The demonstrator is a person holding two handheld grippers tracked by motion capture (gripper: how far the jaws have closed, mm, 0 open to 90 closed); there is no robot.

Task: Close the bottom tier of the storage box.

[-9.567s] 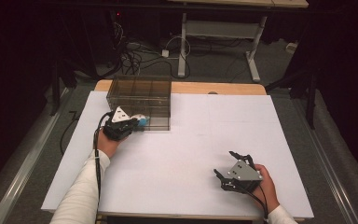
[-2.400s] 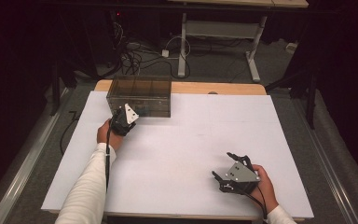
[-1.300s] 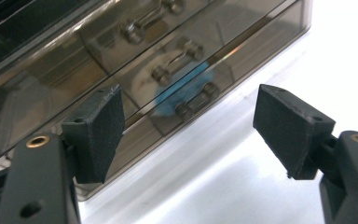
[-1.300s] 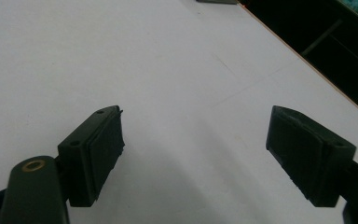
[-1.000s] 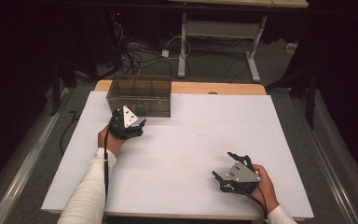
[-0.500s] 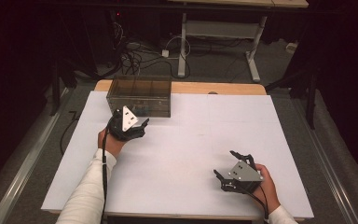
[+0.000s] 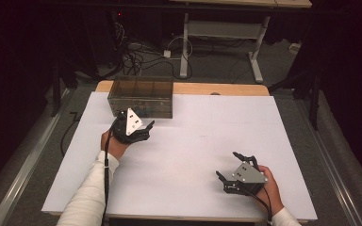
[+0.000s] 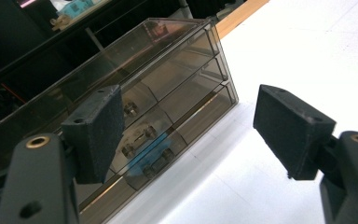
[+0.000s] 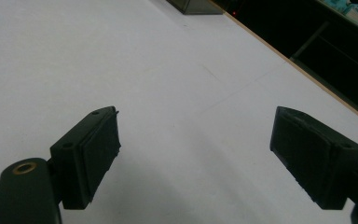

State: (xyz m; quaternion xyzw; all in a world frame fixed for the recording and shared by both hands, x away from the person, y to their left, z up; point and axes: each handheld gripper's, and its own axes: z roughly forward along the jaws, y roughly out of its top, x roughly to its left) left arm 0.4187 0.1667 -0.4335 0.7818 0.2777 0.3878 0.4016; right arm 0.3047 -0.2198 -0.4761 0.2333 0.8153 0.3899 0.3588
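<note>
Smoky transparent plastic drawer box (image 7: 141, 97) at table's far left, drawers look closed, small blue-and-metal parts (image 8: 145, 145) inside. Left gripper (image 7: 140, 128) just before it, jaws wide, empty. Right gripper (image 7: 231, 170) idle near front edge, jaws wide. Stowing seems done.

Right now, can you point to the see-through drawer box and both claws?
drawer box (image 7: 141, 89): high view, top panel.
left claw (image 7: 143, 128): high view, between its open fingertips.
right claw (image 7: 230, 166): high view, between its open fingertips.

I count one smoked transparent plastic drawer box (image 7: 140, 96) on one white worktop (image 7: 193, 160). Through its wall I see three stacked drawers, and one blue object (image 8: 150, 148) inside. I hold two black grippers, each with two padded fingers (image 8: 95, 130).
</note>
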